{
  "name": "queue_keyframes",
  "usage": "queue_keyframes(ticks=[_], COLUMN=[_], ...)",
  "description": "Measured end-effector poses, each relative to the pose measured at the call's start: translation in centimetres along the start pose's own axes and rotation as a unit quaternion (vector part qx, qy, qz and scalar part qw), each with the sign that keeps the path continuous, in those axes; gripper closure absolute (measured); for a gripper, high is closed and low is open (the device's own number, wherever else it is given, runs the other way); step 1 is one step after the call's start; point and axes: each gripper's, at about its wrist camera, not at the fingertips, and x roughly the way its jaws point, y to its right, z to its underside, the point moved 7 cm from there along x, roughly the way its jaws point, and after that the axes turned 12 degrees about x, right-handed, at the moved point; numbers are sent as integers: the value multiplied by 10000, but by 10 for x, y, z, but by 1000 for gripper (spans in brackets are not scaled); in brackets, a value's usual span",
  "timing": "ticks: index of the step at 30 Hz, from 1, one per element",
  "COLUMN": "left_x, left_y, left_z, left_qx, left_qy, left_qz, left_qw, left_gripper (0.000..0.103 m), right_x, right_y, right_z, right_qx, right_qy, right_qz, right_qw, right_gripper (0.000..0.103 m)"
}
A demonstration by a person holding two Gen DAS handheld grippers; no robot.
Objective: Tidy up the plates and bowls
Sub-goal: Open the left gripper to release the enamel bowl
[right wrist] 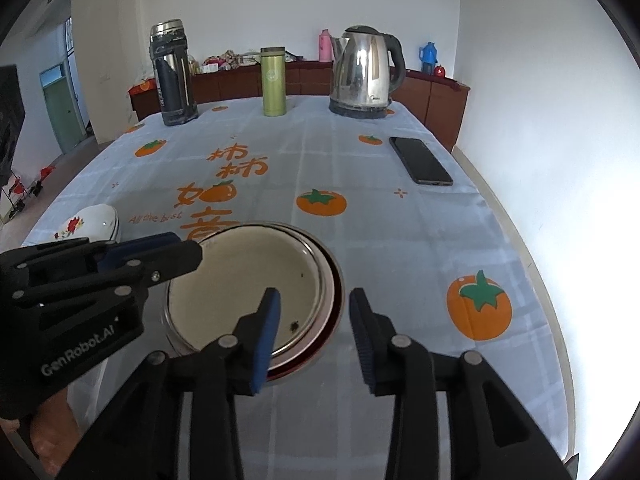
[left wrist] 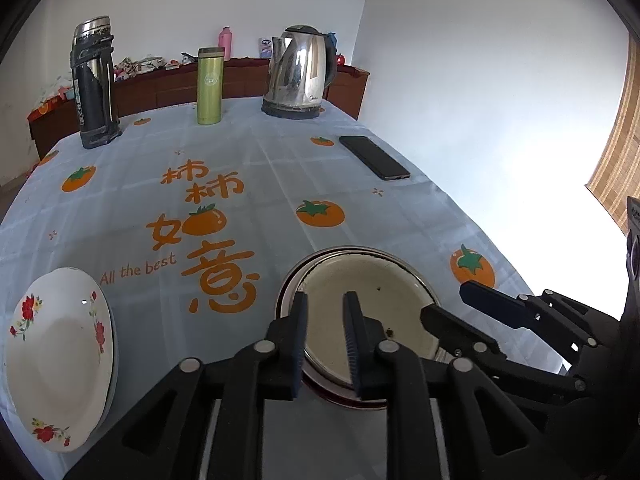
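Note:
A stack of round metal plates (left wrist: 384, 280) (right wrist: 240, 272), cream inside with a dark red rim underneath, lies on the tablecloth near the front edge. My left gripper (left wrist: 326, 300) (right wrist: 188, 244) hovers at the stack's left side, jaws a little apart, pads pressing on nothing. My right gripper (right wrist: 314, 296) (left wrist: 444, 300) straddles the stack's right rim, its jaws open and clear of the metal. A white bowl with red flowers (left wrist: 60, 356) (right wrist: 92, 220) sits to the left of the plates.
At the far end of the table stand a dark thermos (left wrist: 94, 84), a green tumbler (left wrist: 210, 86) and a steel kettle (left wrist: 298, 74). A black phone (right wrist: 420, 160) lies near the table's right edge. A wooden cabinet (right wrist: 440, 100) runs behind the table.

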Motion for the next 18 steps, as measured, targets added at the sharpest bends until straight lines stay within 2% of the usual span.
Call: queue_keyframes(ticks=[2,4,11,18], left_x=[-4,-9,-12,1], left_y=[0,-1,-5,-21], left_z=[-1,-2,-2,9], left_qx=[-10,-49,-131,-456], left_qy=[60,181,196,-101], left_qz=[-18,-52,-67,-118], left_qw=[10000,9998,9997,9988], left_gripper=[47,41,41,41], right_x=[-2,-5,-7,-6], right_y=[-1,-2,-2,4], right_z=[0,-1,0,0], right_qx=[-5,-8,10,81], right_qy=[26,51,80,62], right_qz=[-8,-14,-45,13], right_qw=[10000,10000,10000,9999], right_gripper=[63,61,52,51])
